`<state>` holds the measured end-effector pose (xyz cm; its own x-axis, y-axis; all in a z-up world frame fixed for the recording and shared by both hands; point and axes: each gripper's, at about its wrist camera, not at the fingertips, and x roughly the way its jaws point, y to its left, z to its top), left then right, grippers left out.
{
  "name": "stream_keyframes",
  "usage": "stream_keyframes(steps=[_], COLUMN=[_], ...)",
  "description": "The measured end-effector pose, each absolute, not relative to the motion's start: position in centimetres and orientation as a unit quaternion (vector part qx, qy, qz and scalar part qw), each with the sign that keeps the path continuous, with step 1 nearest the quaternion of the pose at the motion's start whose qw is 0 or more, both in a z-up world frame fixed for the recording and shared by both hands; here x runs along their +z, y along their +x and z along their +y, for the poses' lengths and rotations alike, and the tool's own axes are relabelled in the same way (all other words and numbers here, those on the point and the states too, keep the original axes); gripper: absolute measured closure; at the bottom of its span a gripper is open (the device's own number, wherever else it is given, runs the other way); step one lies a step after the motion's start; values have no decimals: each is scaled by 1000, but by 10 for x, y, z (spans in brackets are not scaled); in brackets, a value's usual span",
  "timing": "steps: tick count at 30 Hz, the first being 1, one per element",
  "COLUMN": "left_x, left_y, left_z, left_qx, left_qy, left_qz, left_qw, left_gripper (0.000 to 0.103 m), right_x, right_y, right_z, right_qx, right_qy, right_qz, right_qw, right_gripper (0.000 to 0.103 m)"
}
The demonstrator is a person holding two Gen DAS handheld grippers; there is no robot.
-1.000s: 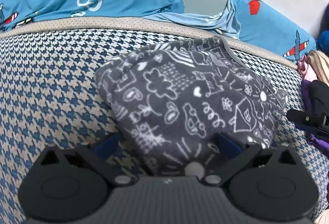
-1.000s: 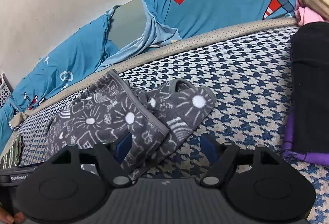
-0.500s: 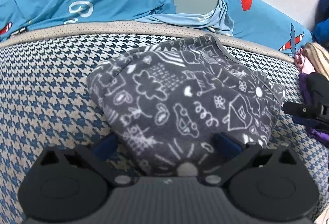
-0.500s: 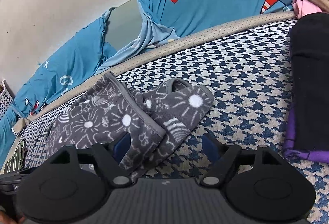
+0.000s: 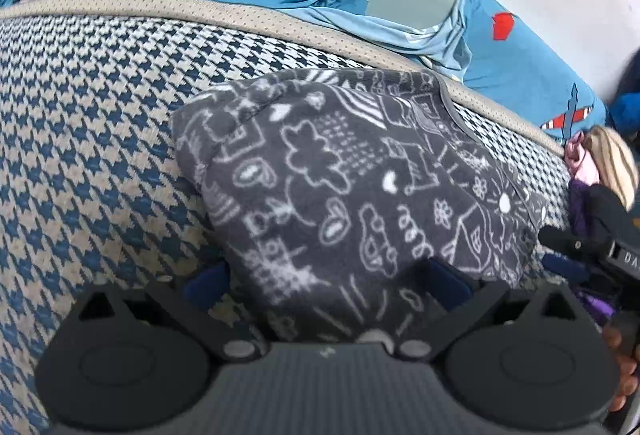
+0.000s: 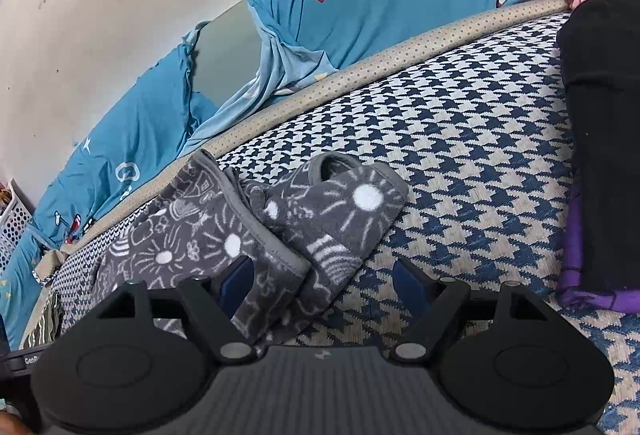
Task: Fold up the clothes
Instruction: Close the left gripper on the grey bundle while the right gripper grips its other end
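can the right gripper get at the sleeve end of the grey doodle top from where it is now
Probably yes. The right gripper is open, and the folded sleeve of the grey doodle top lies just ahead of its fingers on the houndstooth cover, with nothing between. The black garment lies off to the side.

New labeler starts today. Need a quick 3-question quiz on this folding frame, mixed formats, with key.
1. True or false: the left gripper is clamped shut on the grey doodle-print garment.
2. Multiple choice: the garment lies on A) a bare wooden table, B) the houndstooth-patterned surface, C) a white basket.
3. Fill in: in the right wrist view, the folded clothes at the right edge have a ____ item on top of a purple one.

Key:
1. False. Its jaws stand open, with the garment's near edge between the fingers.
2. B
3. black
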<state>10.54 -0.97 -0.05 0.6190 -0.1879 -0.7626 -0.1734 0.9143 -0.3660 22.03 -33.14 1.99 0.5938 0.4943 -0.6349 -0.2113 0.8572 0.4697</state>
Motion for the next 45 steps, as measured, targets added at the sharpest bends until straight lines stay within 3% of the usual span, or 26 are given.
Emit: stream_keyframes(steps=[7,13,23,31,33,37,41,45], left_x=[-7,-11,-16,-23,-23,-24,-20,-9], left_y=[111,116,124,134,137,140,135,125], left_z=[-1,1,9,15,14,7,2,-5], left_qx=[-5,-9,-19,-27,-27,-27,-20,-21], left_qy=[-249,-266,-270,-268,-265,-257,-252,-238], left_qz=[437,438,435,429,425,413,402,379], left_qw=[864,859,859,862,865,873,880,894], left_gripper=[0,0,0,0,0,0,10,38], right_x=[5,0,-9,-14,-13,-12,-3,7], right_y=[232,237,242,244,243,240,235,226], right_z=[-333,-326,-290,-279,-277,-274,-267,-260], right_qx=[194,206,229,230,236,242,240,239], right_qy=[201,208,181,165,163,165,145,119], right_qz=[416,409,397,381,378,370,355,334], right_qw=[865,864,870,880,880,881,892,904], right_gripper=[23,14,16,29,41,52,59,62])
